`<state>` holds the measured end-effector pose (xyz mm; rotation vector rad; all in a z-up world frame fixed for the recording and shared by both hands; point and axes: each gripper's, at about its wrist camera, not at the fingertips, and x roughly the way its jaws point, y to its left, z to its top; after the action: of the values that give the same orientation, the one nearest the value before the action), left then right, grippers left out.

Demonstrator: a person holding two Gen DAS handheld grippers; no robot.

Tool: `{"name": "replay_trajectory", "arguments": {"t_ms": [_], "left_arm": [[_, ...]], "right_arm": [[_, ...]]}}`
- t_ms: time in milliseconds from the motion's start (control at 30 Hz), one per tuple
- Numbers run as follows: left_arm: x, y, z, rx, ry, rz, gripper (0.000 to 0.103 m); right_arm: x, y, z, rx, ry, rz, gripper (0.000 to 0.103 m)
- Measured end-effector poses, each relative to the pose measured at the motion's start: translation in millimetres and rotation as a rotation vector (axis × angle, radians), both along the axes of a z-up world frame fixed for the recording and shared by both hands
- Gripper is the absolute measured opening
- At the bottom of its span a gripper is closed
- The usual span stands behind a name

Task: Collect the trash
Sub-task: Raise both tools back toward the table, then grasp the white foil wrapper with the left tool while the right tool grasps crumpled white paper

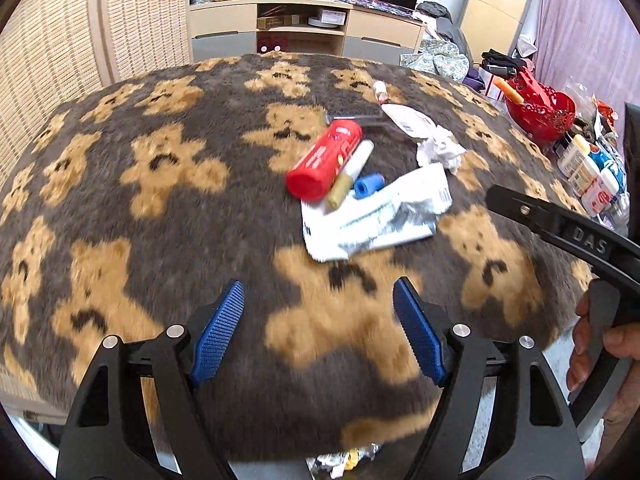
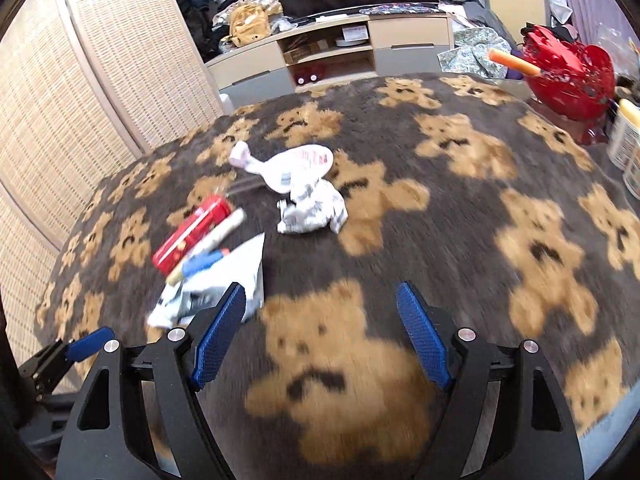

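Two grippers are hovering over the blanket (image 1: pixel 160 208) with nothing in them: the left gripper (image 1: pixel 318 332) is standing with its jaws wide apart, and the right gripper (image 2: pixel 322 338) is doing the same. Trash is lying in a loose cluster, at about twelve o'clock from the left gripper and ten to eleven o'clock from the right. A red tube (image 1: pixel 325 162) is resting against a white stick (image 1: pixel 352 172) and a blue cap (image 1: pixel 368 186), all partly on a flat wrapper (image 1: pixel 380 216); a crumpled paper (image 1: pixel 440 148) is sitting just beyond, near a white packet (image 1: pixel 408 120). Both pairs of jaws are probably being kept wide so either can drop over a piece (the wrapper looks nearest). Blur is softening everything, so finer labels are staying unreadable.
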<state>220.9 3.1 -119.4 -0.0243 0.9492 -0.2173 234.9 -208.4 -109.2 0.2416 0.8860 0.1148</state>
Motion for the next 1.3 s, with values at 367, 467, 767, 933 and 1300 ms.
{"name": "replay_trajectory", "arguments": {"t_ms": [367,467,767,933,1300], "left_arm": [[37.5,-9.3,-20.2,0.005,0.018,-0.038,0.064],[43.3,-14.2,-22.2,0.013,0.01,-0.054,0.064],[57.5,-22.6,-25.5,0.02,-0.013,-0.086,0.059],[60.1,-25.7,-24.3,0.009,-0.024,-0.111,0.041],[38.9,-27.0,-15.4,-0.003,-0.003,-0.146,0.023]], "right_arm": [[53.3,-9.1,-22.0,0.059,0.033,-0.047,0.078],[60.0,-5.7,-28.5,0.074,0.036,-0.043,0.079],[78.8,3.6,-33.1,0.018,0.0,-0.048,0.063],[81.0,-0.3,-32.9,0.013,-0.005,-0.07,0.033],[59.8,-3.7,-14.9,-0.018,-0.018,-0.046,0.025]]}}
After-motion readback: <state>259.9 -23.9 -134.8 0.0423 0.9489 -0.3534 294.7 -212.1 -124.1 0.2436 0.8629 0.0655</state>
